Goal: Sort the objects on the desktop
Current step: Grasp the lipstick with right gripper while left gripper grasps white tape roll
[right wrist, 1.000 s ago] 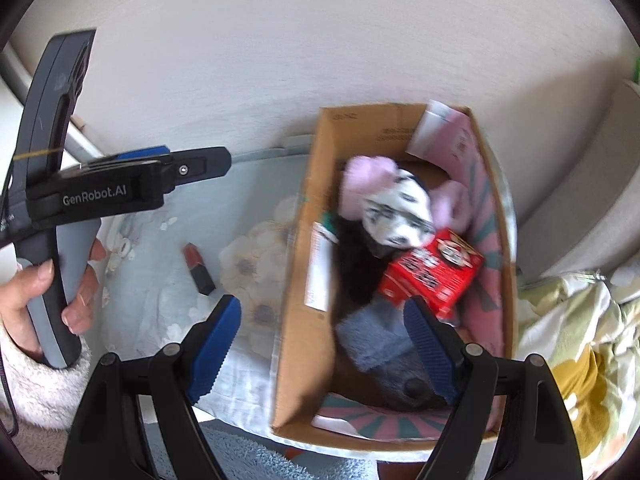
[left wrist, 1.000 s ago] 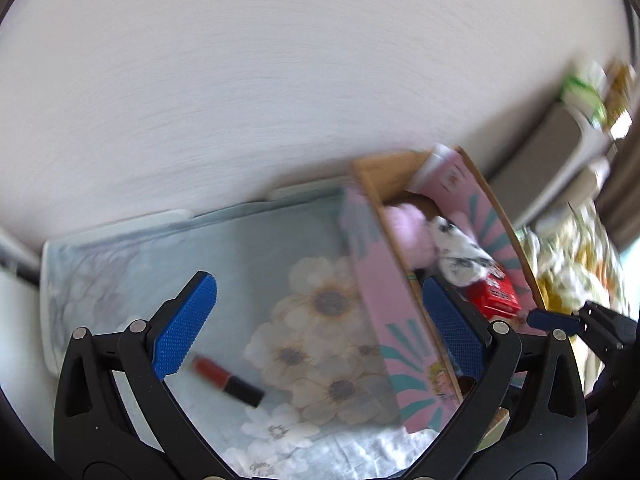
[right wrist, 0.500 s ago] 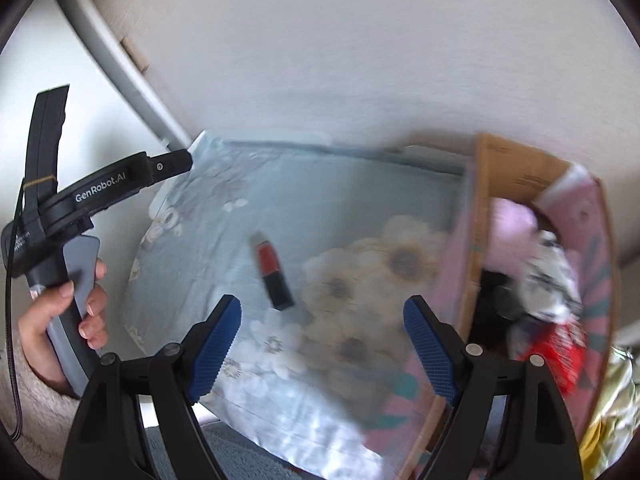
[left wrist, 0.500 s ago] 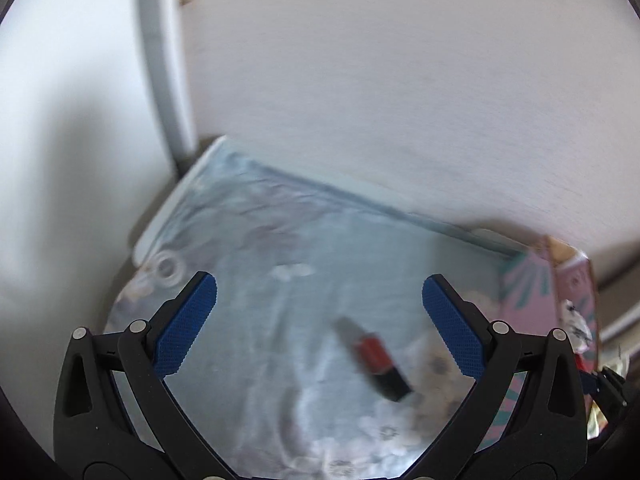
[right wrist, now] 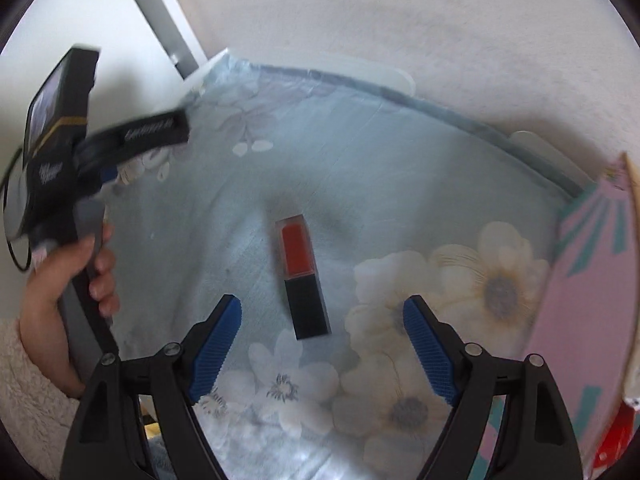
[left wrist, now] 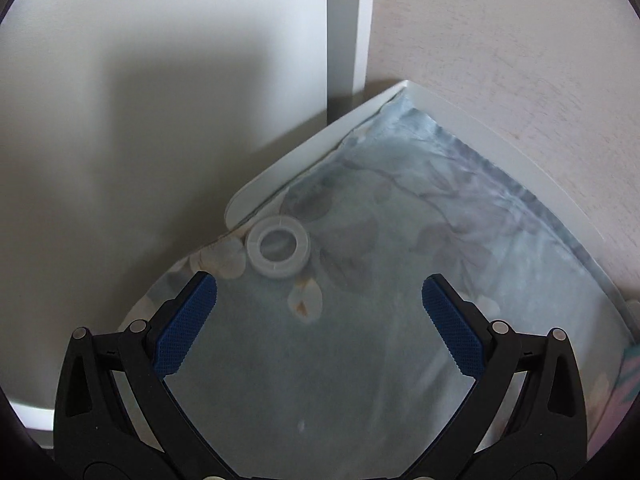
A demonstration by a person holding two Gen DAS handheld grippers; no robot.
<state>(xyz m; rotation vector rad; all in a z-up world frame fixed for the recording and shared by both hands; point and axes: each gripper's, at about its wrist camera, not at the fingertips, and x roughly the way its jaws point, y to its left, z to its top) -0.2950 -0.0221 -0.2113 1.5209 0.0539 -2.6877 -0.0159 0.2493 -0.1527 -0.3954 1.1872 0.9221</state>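
Floral cloth (right wrist: 400, 184) covers the bench beneath both tools. Right tool (right wrist: 322, 320): jaws spread, just been closing, empty, the lipstick (right wrist: 304, 276) lying mid-bench just ahead between them. Left tool (left wrist: 320, 300): open, empty, now over the corner by a white ring (left wrist: 279, 247), possibly tape. Closing askew could skid the lipstick. The box (right wrist: 592, 280) has slid to the frame's right edge.

We point our right gripper (right wrist: 322, 312) steeply down, its blue pads apart; the jaws have just been closing, and nothing is pressed between them. Our left gripper (left wrist: 320, 292) also tilts down with jaws spread wide and empty. Our left hand (right wrist: 68, 292) wraps its handle, fuzzy sleeve at the wrist.
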